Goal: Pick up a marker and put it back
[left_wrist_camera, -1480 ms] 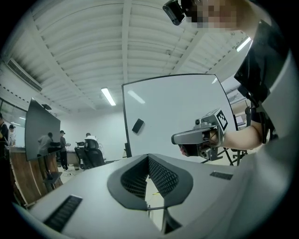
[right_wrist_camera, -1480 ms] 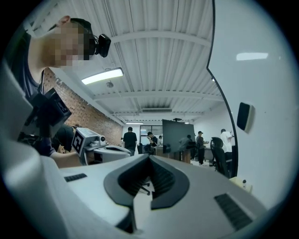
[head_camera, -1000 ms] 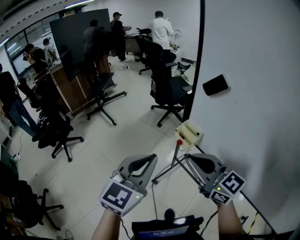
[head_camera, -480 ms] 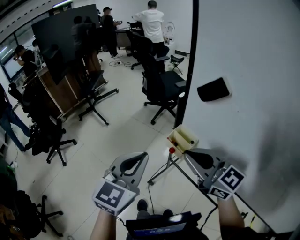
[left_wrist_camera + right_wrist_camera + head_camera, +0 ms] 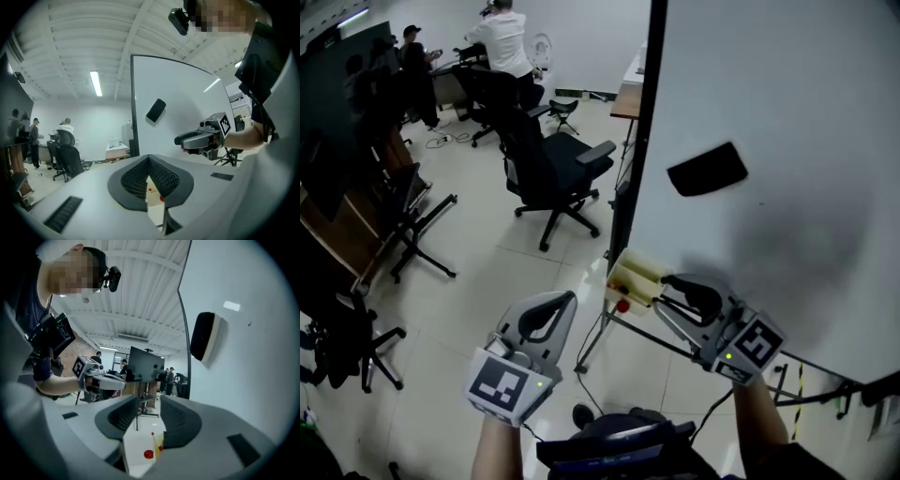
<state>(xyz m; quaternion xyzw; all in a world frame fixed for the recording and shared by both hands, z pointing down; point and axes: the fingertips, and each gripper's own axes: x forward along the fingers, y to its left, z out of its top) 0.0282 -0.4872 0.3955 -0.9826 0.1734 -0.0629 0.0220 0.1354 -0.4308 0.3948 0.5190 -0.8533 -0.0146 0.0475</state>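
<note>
A cream marker holder point(image 5: 637, 271) hangs at the whiteboard's lower left edge, and a red marker cap point(image 5: 622, 306) shows at its near end. My right gripper point(image 5: 662, 295) is just right of the holder; its jaws are opening and nothing is pressed between them. In the right gripper view the holder point(image 5: 137, 446) and the red cap point(image 5: 148, 454) lie below the parted jaws of the right gripper point(image 5: 147, 405). My left gripper point(image 5: 566, 300) hovers left of the holder, shut and empty. In the left gripper view the holder point(image 5: 152, 198) shows past the closed tips of the left gripper point(image 5: 149, 158).
The whiteboard point(image 5: 787, 112) fills the right side, with a black eraser point(image 5: 706, 169) stuck on it. Its stand legs point(image 5: 595, 337) reach onto the floor. Office chairs point(image 5: 548, 169) and people point(image 5: 502, 42) are at the far left and back.
My right gripper's jaws have parted beside the holder. The head view has swung right, toward the whiteboard. The left gripper stays shut and has drifted slightly left.
</note>
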